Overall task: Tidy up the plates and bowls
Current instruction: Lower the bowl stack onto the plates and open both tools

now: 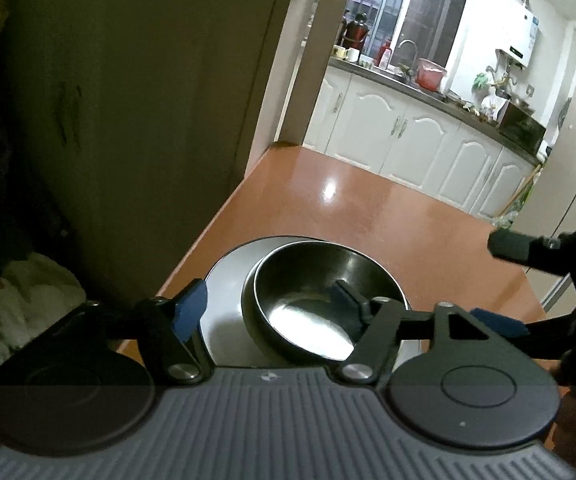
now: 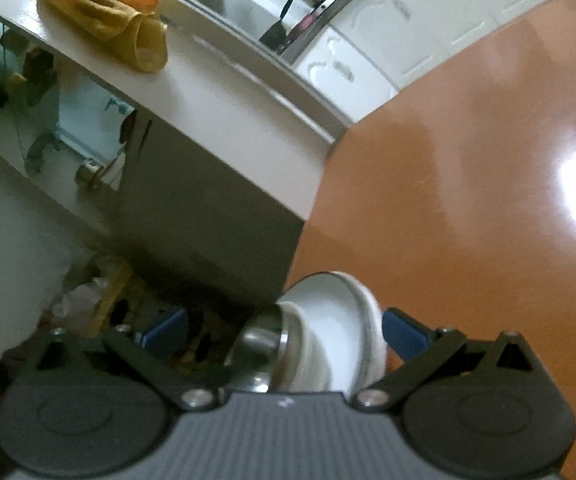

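A steel bowl sits inside a white plate at the near left corner of the orange table. My left gripper is open, its blue pads wide on either side of the bowl and touching nothing. A black finger of the other gripper reaches in from the right edge. The right wrist view is blurred: a white dish with a steel bowl beside it lies between the spread blue pads of my right gripper. Its left pad is well clear of them.
A tall dark cabinet stands against the table's left edge, with a yellow cloth on a white ledge above. White kitchen cupboards and a sink counter lie beyond the table's far edge. Bags clutter the floor at the left.
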The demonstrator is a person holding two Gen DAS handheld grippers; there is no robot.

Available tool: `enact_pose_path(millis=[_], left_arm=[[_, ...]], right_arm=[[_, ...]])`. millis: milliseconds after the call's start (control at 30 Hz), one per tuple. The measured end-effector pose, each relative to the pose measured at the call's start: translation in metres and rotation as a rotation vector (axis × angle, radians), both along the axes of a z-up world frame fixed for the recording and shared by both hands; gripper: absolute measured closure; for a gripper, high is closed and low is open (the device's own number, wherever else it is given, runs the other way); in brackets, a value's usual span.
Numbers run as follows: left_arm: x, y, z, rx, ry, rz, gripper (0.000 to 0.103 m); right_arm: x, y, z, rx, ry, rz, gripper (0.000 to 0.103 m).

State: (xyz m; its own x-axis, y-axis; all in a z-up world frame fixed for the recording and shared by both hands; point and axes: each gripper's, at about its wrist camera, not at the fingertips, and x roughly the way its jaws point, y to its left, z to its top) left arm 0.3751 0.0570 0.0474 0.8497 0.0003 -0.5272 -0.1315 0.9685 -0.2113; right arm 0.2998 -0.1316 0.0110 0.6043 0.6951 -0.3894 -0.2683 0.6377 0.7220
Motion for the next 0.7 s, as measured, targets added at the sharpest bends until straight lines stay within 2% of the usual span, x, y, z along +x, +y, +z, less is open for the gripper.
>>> enact_pose_path(millis=[67,167,433,700], left_arm=[[-0.005,-0.005,0.005,0.022,-0.004,-0.001,0.005],[-0.012,-0.014,0.010,0.061,0.000,-0.016,0.000],[-0.021,-0.043,0.002,0.127,0.049,-0.068,0.000],[-0.026,-0.062,-0.015,0.191,0.094,-0.106,0.000]], right_arm=[[-0.007,-0.005,0.000,-0.025,-0.016,-0.021,0.000],[-0.021,-0.009,0.002,-0.074,-0.040,-0.042,0.000],[-0.062,-0.015,0.002,-0.248,-0.103,-0.107,0.000],[-0.091,-0.022,-0.002,-0.344,-0.111,-0.174,0.000]])
